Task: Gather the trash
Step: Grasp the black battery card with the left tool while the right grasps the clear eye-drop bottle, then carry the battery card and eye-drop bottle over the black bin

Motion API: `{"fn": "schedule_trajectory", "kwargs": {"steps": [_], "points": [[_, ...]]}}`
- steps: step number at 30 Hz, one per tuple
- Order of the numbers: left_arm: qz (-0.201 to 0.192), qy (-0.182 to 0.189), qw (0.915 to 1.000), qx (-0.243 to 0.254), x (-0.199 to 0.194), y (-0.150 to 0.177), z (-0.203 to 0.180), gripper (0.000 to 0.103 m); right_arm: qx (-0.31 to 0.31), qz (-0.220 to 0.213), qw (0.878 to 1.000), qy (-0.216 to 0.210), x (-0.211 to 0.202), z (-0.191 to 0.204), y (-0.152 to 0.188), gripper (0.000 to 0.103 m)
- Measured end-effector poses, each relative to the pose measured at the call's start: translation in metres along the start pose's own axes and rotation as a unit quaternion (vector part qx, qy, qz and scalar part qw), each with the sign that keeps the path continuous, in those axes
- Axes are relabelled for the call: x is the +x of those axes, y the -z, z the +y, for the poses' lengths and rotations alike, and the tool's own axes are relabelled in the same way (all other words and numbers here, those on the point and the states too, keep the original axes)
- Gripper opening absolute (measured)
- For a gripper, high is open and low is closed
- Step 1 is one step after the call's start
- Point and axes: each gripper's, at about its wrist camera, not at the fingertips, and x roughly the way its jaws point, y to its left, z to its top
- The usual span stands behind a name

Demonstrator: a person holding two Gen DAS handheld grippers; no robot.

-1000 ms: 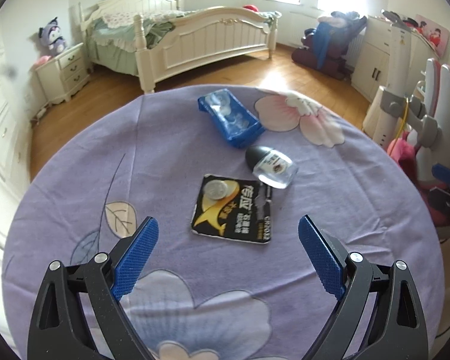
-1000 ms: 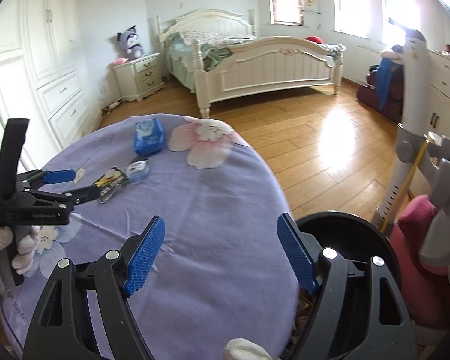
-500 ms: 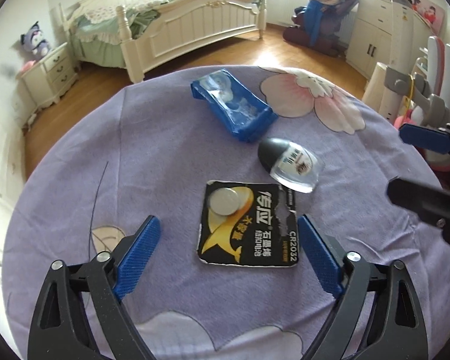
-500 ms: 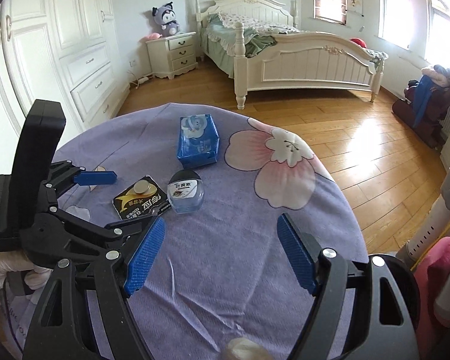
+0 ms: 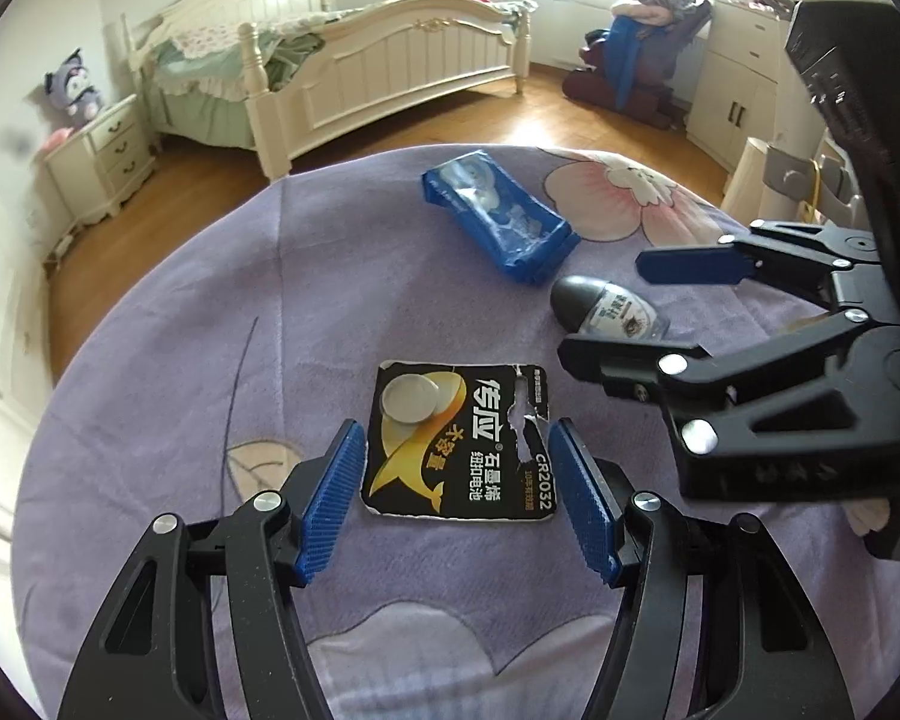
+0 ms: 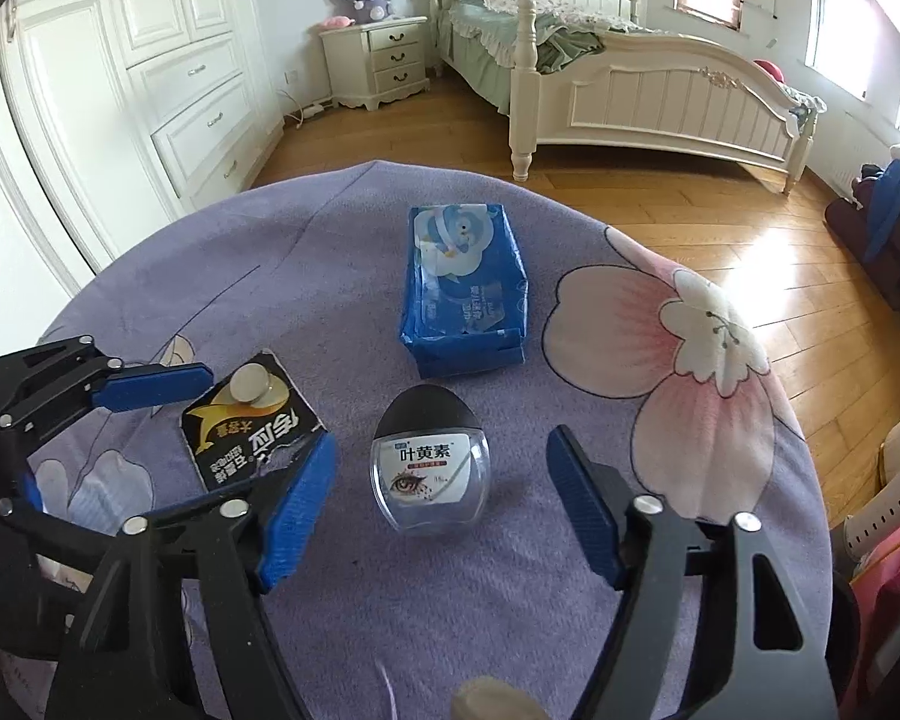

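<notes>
A black and gold battery card lies flat on the purple flowered tablecloth. My left gripper is open, its blue pads on either side of the card's near end. It also shows in the right wrist view, with the card. A small clear bottle with a black cap lies in front of my open right gripper, between its fingers; it shows in the left wrist view too. A blue wipes pack lies behind it.
The round table's far edge drops to a wooden floor. A white bed, a nightstand and white wardrobes stand beyond. A pink item sits low at the right.
My left gripper has come down to the battery card and narrowed around it. My right gripper has swung left from the black bin to the small bottle.
</notes>
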Motion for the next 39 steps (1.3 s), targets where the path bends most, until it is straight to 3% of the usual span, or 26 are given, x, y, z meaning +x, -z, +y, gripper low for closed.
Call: {"fn": "schedule_trajectory", "kwargs": {"steps": [5,10,16,20,27,39], "points": [[-0.003,-0.007,0.9998,-0.016,-0.005,0.005,0.008,0.063,-0.017,-0.007,1.0,0.016,-0.004,0.01,0.006,0.039],[-0.006,-0.003,0.9996,-0.027,-0.011,0.011,0.011,0.063,-0.007,-0.007,1.0,0.011,-0.013,0.009,0.016,0.039],[-0.03,0.021,0.999,-0.026,-0.03,0.016,-0.008,0.063,0.038,-0.041,0.998,-0.011,-0.047,-0.005,0.041,0.039],[-0.048,0.042,0.9979,-0.008,-0.045,0.013,-0.04,0.063,0.065,-0.072,0.995,-0.004,-0.081,-0.02,0.067,0.039],[-0.078,0.1,0.9917,0.016,-0.062,0.001,-0.108,0.063,0.125,-0.128,0.983,0.048,-0.138,-0.058,0.111,0.039],[-0.078,0.195,0.976,0.059,-0.058,-0.005,-0.217,0.063,0.219,-0.139,0.959,0.116,-0.17,-0.127,0.182,0.039]]}}
